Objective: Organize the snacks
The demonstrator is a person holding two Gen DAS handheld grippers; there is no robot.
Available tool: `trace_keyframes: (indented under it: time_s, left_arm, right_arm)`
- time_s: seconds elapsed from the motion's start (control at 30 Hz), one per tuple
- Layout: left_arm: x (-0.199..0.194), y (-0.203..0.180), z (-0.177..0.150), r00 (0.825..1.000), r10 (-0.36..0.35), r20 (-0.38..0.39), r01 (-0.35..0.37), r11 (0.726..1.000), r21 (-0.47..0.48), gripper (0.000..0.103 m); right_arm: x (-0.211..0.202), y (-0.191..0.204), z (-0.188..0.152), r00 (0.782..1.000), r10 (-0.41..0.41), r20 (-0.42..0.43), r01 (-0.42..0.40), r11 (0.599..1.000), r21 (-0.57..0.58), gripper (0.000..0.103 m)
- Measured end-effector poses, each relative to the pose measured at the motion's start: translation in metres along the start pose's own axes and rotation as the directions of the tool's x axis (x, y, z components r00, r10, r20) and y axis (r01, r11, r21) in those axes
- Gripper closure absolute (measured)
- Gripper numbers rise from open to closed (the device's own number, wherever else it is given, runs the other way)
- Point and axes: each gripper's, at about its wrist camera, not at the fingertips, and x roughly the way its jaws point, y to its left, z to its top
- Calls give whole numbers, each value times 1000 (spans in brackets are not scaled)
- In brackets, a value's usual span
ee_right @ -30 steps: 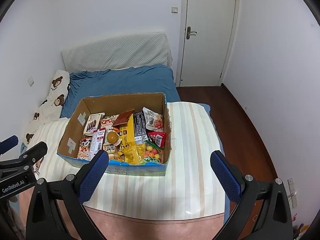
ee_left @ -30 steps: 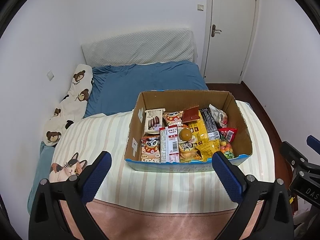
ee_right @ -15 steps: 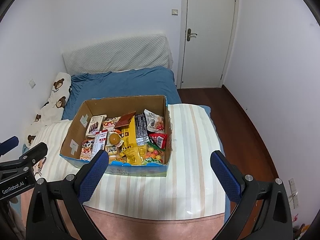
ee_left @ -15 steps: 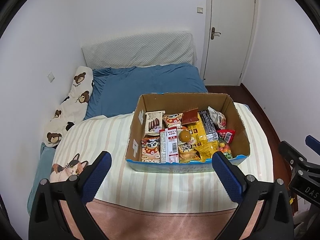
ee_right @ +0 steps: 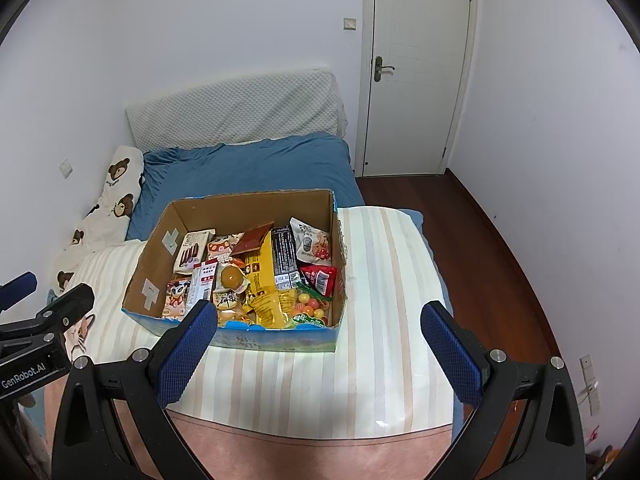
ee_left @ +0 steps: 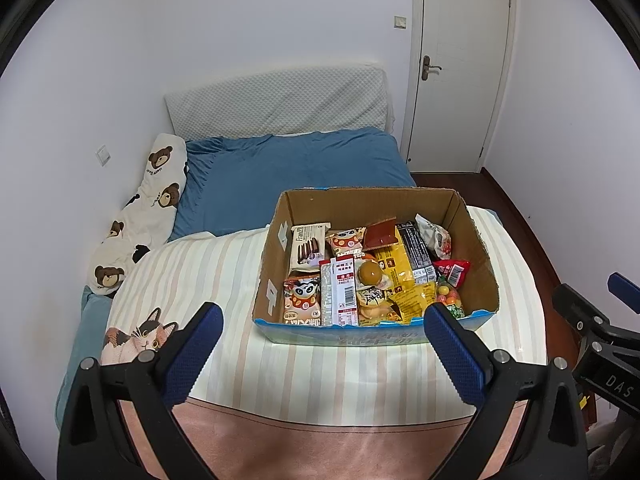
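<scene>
The one open brown cardboard box with a blue front edge point(ee_left: 372, 332) sits ahead of both sets of fingers on the striped cream bedcover point(ee_left: 192, 272), crammed with roughly a dozen overlapping snack packets point(ee_left: 372, 276). The left gripper point(ee_left: 322, 334) and right gripper point(ee_right: 318, 332) both hover with fingers spread wide and empty, and a pinch into that heap could, I judge, catch two wrappers together or crush the soft ones
</scene>
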Motion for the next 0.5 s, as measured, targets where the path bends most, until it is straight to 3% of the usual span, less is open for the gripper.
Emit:
trace_keyframes:
  time_s: [0.5]
  left_arm:
    - [-3, -1, 2, 1000, -4, 5, 4, 1000, -3, 0]
  right_arm:
    - [-2, 0, 0, 1000, 11, -1, -11, 1000, 7, 0]
